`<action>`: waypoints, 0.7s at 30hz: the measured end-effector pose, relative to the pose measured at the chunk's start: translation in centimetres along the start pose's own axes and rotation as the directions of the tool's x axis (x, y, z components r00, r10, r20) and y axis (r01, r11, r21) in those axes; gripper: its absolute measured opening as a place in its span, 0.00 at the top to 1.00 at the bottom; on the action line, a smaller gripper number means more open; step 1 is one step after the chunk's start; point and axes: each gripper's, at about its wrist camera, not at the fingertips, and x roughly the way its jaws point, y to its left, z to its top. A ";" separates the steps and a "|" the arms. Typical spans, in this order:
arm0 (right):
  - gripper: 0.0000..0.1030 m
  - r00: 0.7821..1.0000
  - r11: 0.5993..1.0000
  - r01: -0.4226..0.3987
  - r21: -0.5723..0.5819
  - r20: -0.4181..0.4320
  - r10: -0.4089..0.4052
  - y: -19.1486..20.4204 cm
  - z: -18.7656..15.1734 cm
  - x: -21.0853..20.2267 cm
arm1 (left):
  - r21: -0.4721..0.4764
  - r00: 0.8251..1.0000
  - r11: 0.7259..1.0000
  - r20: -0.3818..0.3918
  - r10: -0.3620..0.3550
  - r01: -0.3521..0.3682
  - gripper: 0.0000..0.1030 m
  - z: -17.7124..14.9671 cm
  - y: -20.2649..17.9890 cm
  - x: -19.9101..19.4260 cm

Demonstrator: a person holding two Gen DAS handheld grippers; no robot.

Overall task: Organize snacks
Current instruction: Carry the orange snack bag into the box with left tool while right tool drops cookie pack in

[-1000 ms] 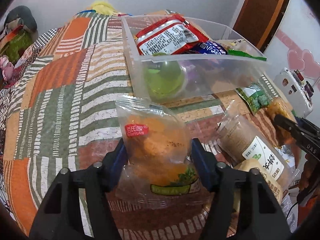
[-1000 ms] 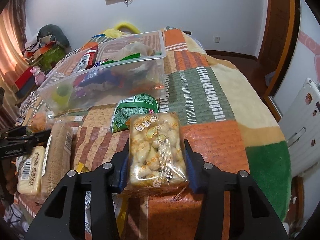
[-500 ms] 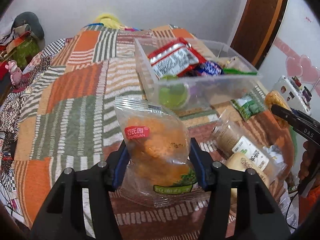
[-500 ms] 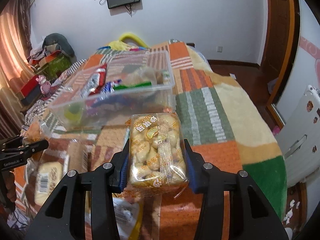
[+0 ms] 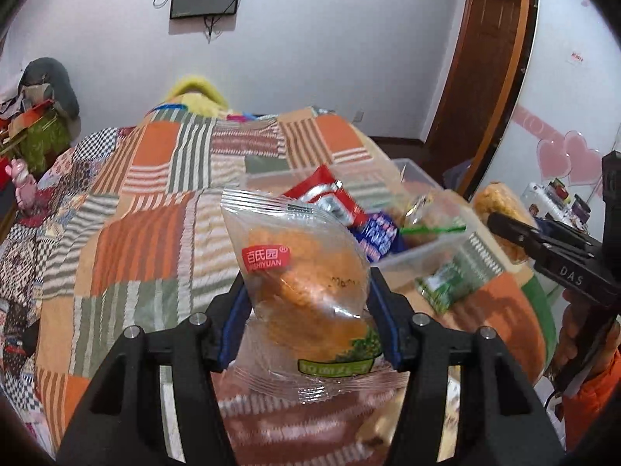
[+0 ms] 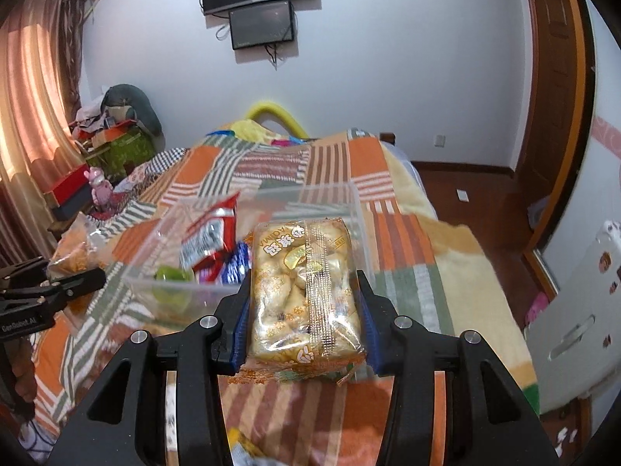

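My left gripper (image 5: 308,310) is shut on a clear packet of orange pastry (image 5: 302,272) and holds it raised above the patchwork bed. My right gripper (image 6: 304,318) is shut on a clear pack of yellow pastries (image 6: 304,287), also raised. A clear plastic bin (image 6: 182,283) on the bed holds a red-and-white packet (image 6: 211,233), a blue packet (image 6: 236,268) and a green round item (image 6: 170,275). In the left wrist view the bin (image 5: 431,252) lies ahead to the right, and the right gripper (image 5: 516,233) with its pack shows at the right edge.
A green snack bag (image 5: 446,283) lies on the patchwork blanket (image 5: 147,233) beside the bin. Cluttered boxes and a pink toy (image 6: 99,190) stand at the left of the bed. A wooden door (image 6: 559,77) and a white appliance (image 6: 574,330) are at the right.
Both grippers have risen with their packets; the bin and the bed now look lower and farther away, and more of the wall shows. The grips have not changed.
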 end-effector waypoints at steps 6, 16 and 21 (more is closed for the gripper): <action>0.59 1.000 1.000 -0.015 -0.014 0.010 0.015 0.9 1.3 1.5 | 0.015 1.000 1.000 0.007 -0.003 0.003 0.45 2.0 -0.5 2.3; 0.59 1.000 0.999 0.012 -0.034 -0.025 -0.013 1.6 2.5 5.0 | 0.019 1.000 1.000 -0.023 -0.011 0.011 0.45 4.4 -0.3 6.6; 0.59 0.997 0.999 0.004 -0.043 -0.083 -0.008 1.7 2.7 7.0 | 0.040 0.999 0.999 -0.039 -0.005 0.007 0.44 4.9 -0.2 8.6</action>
